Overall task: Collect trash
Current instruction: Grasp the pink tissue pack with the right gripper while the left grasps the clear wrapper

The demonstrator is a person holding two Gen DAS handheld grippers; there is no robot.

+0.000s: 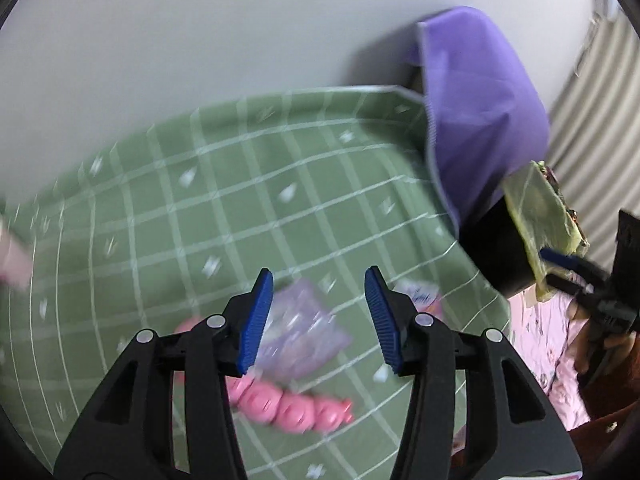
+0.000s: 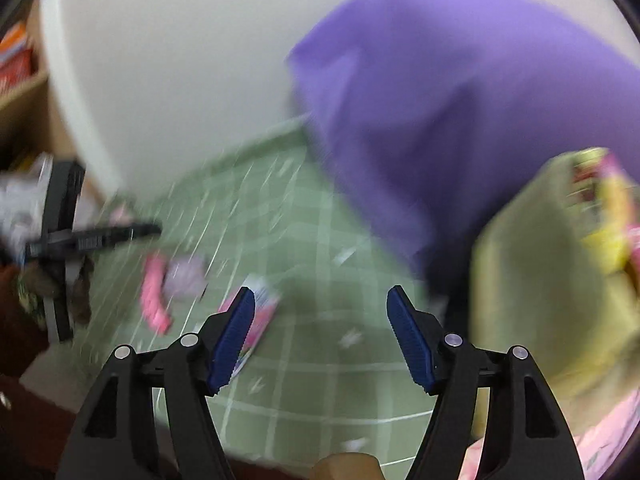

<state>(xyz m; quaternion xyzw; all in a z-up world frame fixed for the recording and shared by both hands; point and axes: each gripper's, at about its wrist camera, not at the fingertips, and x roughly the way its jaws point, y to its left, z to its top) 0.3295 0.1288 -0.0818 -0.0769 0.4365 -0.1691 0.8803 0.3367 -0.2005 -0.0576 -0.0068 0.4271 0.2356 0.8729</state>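
Observation:
My left gripper (image 1: 319, 312) is open above a pale purple wrapper (image 1: 300, 332) that lies on the green checked cloth (image 1: 240, 200). A pink beaded wrapper (image 1: 288, 404) lies just below it, and a pink-white packet (image 1: 420, 294) sits right of the right finger. A purple trash bag (image 1: 480, 108) stands at the right. My right gripper (image 2: 320, 332) is open and empty over the cloth (image 2: 320, 360). A green wrapper (image 2: 532, 280) shows at its right, beside the bag (image 2: 460, 112); in the left wrist view this wrapper (image 1: 540, 208) lies against the right gripper's fingertips (image 1: 560, 258).
A white wall (image 1: 200, 40) backs the table. A pink patterned fabric (image 1: 536, 344) lies at the right edge. In the right wrist view the left gripper (image 2: 92, 236) is at the left, with the pink wrapper (image 2: 154, 300), the purple wrapper (image 2: 184, 276) and the packet (image 2: 256, 320) on the cloth.

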